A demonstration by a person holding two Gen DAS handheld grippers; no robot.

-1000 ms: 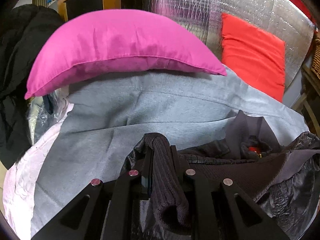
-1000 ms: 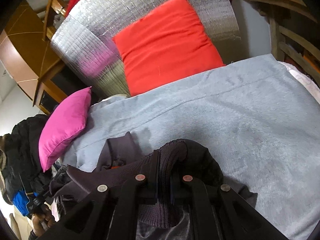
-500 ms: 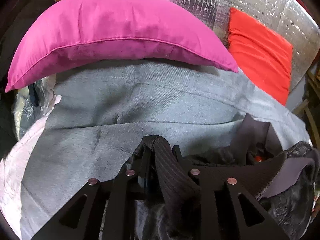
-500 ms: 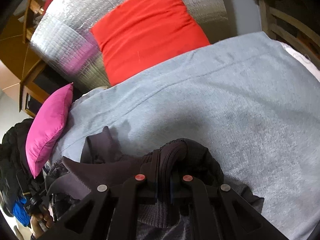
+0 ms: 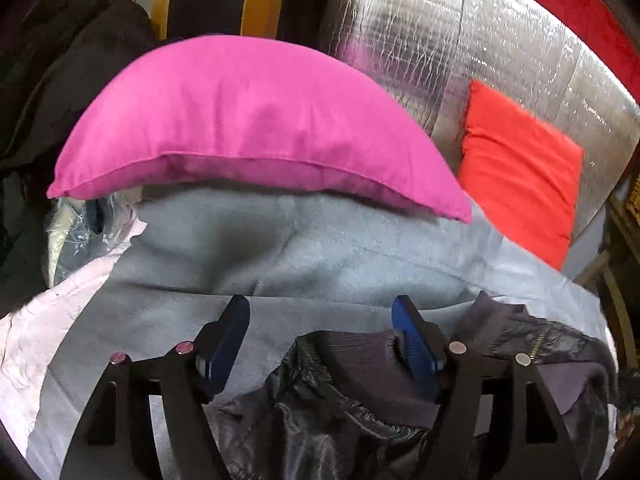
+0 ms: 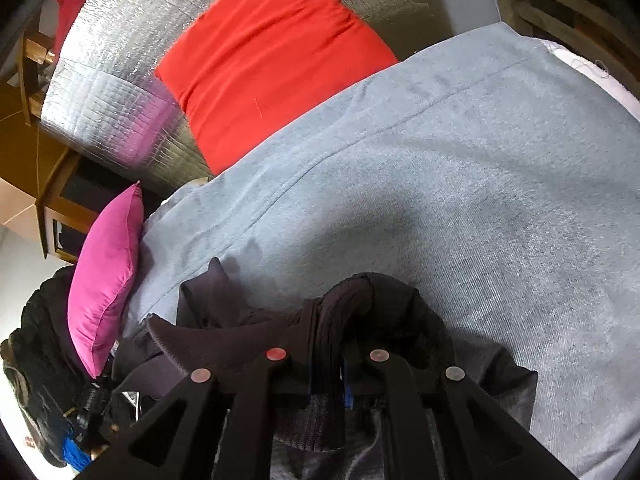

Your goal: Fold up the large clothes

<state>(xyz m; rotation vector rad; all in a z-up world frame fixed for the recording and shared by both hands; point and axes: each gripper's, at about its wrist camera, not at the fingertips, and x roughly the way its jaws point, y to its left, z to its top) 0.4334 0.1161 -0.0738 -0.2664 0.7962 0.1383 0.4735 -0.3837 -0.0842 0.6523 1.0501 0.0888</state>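
A dark jacket [image 5: 340, 420] with shiny lining and a ribbed knit hem [image 5: 352, 352] lies bunched on the grey blanket [image 5: 320, 248]. My left gripper [image 5: 320, 308] has its jaws opening wide. The hem lies loose between them, against the right blue pad [image 5: 416, 344], and is not pinched. In the right wrist view the same jacket [image 6: 224, 332] spreads to the left. My right gripper [image 6: 330, 336] is still shut on a fold of ribbed knit [image 6: 348, 292], its jaws just starting to open.
A pink pillow [image 5: 248, 128] rests on the blanket's far side, and a red cushion [image 6: 272, 52] leans on a silver foil panel [image 5: 440, 40]. Black clothes [image 5: 48, 80] hang at left beside a wooden cabinet [image 5: 224, 4]. A white sheet [image 5: 36, 340] shows under the blanket.
My left gripper has let go of the ribbed hem and its jaws have spread wide; the hem has dropped onto the jacket. The right gripper has sunk slightly, still gripping.
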